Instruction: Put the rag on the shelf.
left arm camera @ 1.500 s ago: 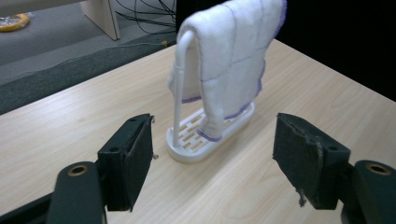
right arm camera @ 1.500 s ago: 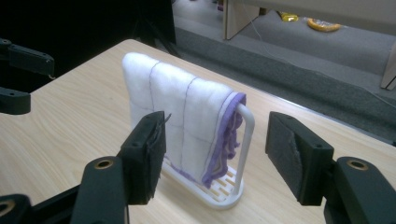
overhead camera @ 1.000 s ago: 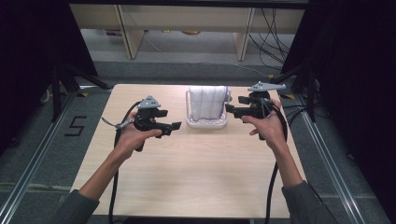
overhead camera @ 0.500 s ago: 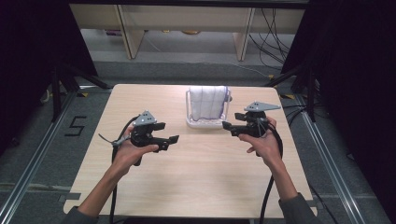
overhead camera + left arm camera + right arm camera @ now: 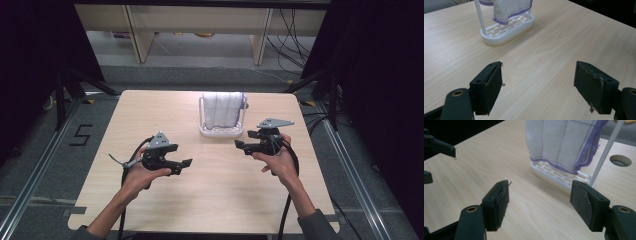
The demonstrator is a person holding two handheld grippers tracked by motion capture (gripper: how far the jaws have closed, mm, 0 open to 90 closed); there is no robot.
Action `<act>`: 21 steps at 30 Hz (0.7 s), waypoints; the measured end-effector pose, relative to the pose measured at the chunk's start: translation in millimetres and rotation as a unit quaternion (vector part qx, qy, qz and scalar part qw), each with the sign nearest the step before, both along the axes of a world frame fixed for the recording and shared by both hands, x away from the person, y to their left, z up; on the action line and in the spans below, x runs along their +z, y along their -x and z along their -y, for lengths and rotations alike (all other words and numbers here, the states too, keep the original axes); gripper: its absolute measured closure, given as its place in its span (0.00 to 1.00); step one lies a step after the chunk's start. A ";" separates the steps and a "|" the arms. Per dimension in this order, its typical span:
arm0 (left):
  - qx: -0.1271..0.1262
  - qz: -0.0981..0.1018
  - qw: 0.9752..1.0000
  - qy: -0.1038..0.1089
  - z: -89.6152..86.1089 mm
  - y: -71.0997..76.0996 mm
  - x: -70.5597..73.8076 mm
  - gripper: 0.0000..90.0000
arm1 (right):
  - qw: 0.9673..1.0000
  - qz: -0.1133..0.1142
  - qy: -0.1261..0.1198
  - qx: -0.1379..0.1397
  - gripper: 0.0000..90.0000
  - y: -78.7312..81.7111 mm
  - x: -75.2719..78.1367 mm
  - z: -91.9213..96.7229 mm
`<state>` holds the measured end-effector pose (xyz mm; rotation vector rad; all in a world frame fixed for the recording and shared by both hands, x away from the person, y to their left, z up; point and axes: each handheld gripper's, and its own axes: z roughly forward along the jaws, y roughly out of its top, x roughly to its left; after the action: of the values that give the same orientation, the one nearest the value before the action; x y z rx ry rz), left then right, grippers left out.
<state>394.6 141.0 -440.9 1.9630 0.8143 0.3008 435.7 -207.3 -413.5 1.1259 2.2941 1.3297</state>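
Observation:
A white cloth with purple edging hangs over a white slotted rack at the table's far middle. My left gripper hovers low over the table's left half, jaws wide apart and empty, pointing right toward the rack. On the other side, my right gripper is held just right of the rack, jaws open with nothing between them, pointing left. The left gripper's jaw tips show at the left edge of the right gripper view.
The light wooden table has a round cable hole near the rack. Black cables trail from both grippers off the near edge. Dark stands and shelf legs lie beyond the far edge; the floor drops away on all sides.
Both hands have come down and toward the near side of the table, away from the rack. The jaws of both grippers stay wide apart and empty.

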 end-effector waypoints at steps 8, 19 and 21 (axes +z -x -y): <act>0.001 -0.009 1.000 -0.008 -5.7 11.6 -13.7 0.25 | 1.000 0.001 0.007 0.003 0.35 10.6 -1.8 2.2; -0.009 -0.016 1.000 -0.013 -8.7 29.6 -26.8 0.25 | 1.000 0.009 0.009 0.013 0.34 36.4 -7.2 4.4; -0.012 -0.017 1.000 -0.016 -7.7 32.5 -27.6 0.25 | 1.000 -0.008 0.000 0.014 0.34 43.5 -10.9 1.5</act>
<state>362.1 148.7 -468.5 2.0119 0.8111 0.2693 392.2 -208.8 -424.4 1.1115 2.3293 1.3362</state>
